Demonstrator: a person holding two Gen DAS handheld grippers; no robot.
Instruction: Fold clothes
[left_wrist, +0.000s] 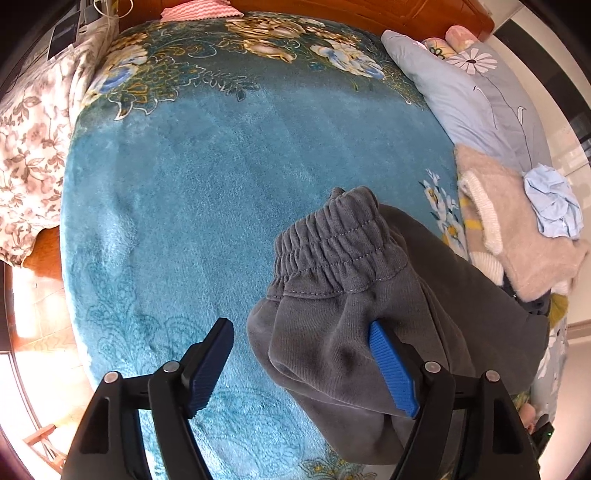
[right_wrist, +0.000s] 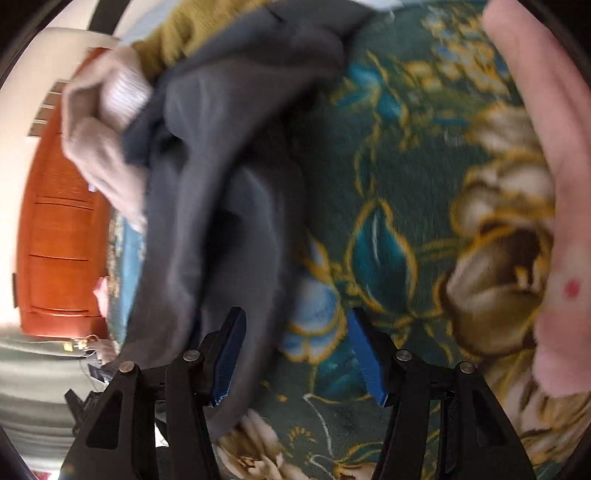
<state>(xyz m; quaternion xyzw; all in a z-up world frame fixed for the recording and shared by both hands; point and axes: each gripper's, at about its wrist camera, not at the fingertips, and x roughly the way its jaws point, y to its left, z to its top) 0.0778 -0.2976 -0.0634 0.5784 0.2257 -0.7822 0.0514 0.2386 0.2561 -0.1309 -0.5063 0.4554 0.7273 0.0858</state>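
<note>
Grey sweatpants (left_wrist: 343, 288) with an elastic waistband lie on the teal flowered blanket (left_wrist: 221, 177). My left gripper (left_wrist: 299, 339) is open over them; its right finger (left_wrist: 391, 365) presses into the grey cloth, its left finger (left_wrist: 210, 365) is over bare blanket. In the blurred right wrist view the same grey pants (right_wrist: 214, 192) run from the top down between the fingers. My right gripper (right_wrist: 295, 354) is open, its left finger (right_wrist: 229, 358) beside the cloth, nothing clamped.
A pile of clothes sits at the right: a beige fluffy sweater (left_wrist: 517, 229) and a light blue bundle (left_wrist: 554, 206). A pale blue pillow (left_wrist: 472, 96) lies beyond. A floral sheet (left_wrist: 33, 147) hangs at the left. Pink cloth (right_wrist: 546, 184) lies at the right.
</note>
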